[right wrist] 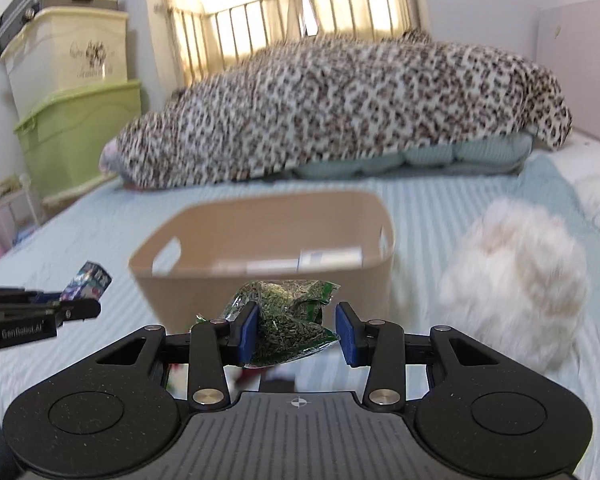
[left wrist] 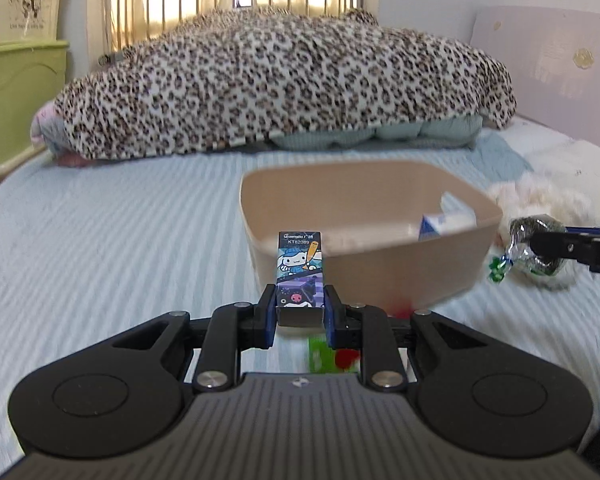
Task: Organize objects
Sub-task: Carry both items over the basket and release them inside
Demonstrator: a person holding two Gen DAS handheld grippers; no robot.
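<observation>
My left gripper (left wrist: 300, 312) is shut on a small cartoon-printed box (left wrist: 301, 270) and holds it just in front of the beige bin (left wrist: 380, 264). The box also shows in the right wrist view (right wrist: 88, 282). My right gripper (right wrist: 296, 332) holds a clear bag of green dried herbs (right wrist: 288, 316) between its blue pads, above the bed in front of the bin (right wrist: 268, 276). The bag also shows in the left wrist view (left wrist: 534, 244), right of the bin. A white and blue carton (left wrist: 446, 220) lies inside the bin.
A white fluffy toy (right wrist: 512, 284) lies right of the bin. A leopard-print blanket (left wrist: 280, 84) is heaped at the back of the bed. Green and cream storage boxes (right wrist: 72, 120) stand at the left. A green and red item (left wrist: 332, 354) lies under my left gripper.
</observation>
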